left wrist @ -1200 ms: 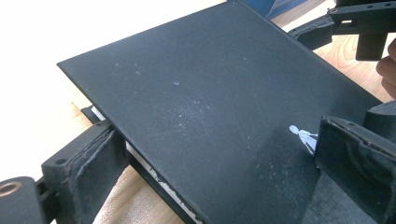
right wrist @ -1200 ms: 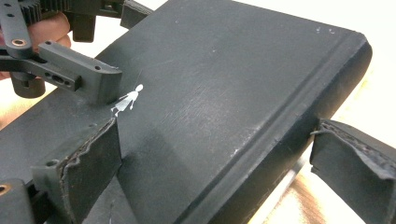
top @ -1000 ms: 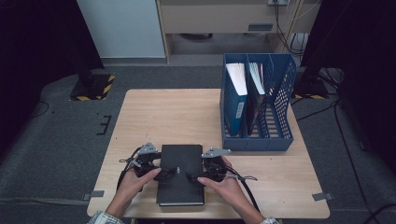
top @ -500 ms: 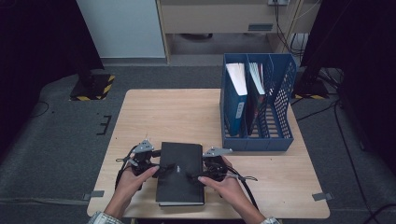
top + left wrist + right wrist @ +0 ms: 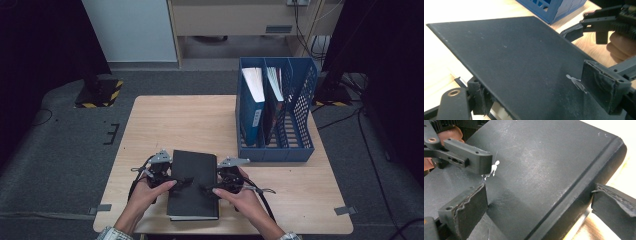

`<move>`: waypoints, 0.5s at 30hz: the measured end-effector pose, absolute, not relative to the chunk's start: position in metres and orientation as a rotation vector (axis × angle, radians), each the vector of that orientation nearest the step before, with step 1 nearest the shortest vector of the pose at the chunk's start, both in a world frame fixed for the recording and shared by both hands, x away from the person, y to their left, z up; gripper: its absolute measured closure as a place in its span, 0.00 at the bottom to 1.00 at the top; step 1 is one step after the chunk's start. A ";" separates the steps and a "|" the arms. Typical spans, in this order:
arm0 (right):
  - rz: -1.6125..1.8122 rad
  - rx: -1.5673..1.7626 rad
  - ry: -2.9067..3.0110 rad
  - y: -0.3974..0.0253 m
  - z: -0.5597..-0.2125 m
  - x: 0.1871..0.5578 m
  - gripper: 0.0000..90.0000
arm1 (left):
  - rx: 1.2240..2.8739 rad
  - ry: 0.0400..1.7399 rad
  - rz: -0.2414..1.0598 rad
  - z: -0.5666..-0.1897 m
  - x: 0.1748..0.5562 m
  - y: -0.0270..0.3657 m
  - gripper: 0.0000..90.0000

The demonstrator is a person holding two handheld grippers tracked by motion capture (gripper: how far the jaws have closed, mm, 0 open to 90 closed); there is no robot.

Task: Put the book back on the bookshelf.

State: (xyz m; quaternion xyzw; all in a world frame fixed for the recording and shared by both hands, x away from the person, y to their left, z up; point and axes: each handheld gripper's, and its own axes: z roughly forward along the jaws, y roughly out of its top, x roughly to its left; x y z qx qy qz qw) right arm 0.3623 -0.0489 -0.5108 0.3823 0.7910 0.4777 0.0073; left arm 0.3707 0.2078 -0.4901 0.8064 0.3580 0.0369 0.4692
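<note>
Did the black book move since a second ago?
No. In the high view the black book lies in the same spot near the table's front edge, just as far from the blue file rack.

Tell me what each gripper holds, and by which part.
Both grip the black book: the left gripper straddles its left long edge, the right gripper its right, spine-side edge. Full clamping cannot be told.

Your left gripper (image 5: 177, 181) and right gripper (image 5: 209, 188) point inward toward each other at the table's near edge. Both sets of jaws stand apart, your hands wrapped behind them.
</note>
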 end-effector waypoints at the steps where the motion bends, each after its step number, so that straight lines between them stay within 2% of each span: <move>1: 1.498 1.204 2.473 -0.049 -0.511 0.362 0.01 | 1.975 0.874 0.086 -0.490 0.371 0.207 0.19; 5: 1.498 1.203 2.473 -0.049 -0.511 0.363 0.00 | 1.962 0.870 0.079 -0.492 0.373 0.206 0.19; 12: 1.498 1.209 2.482 -0.051 -0.513 0.364 0.00 | 1.919 0.910 0.067 -0.493 0.376 0.213 0.36; 15: 1.501 1.225 2.484 -0.052 -0.513 0.365 0.00 | 1.909 0.915 0.061 -0.493 0.377 0.213 0.38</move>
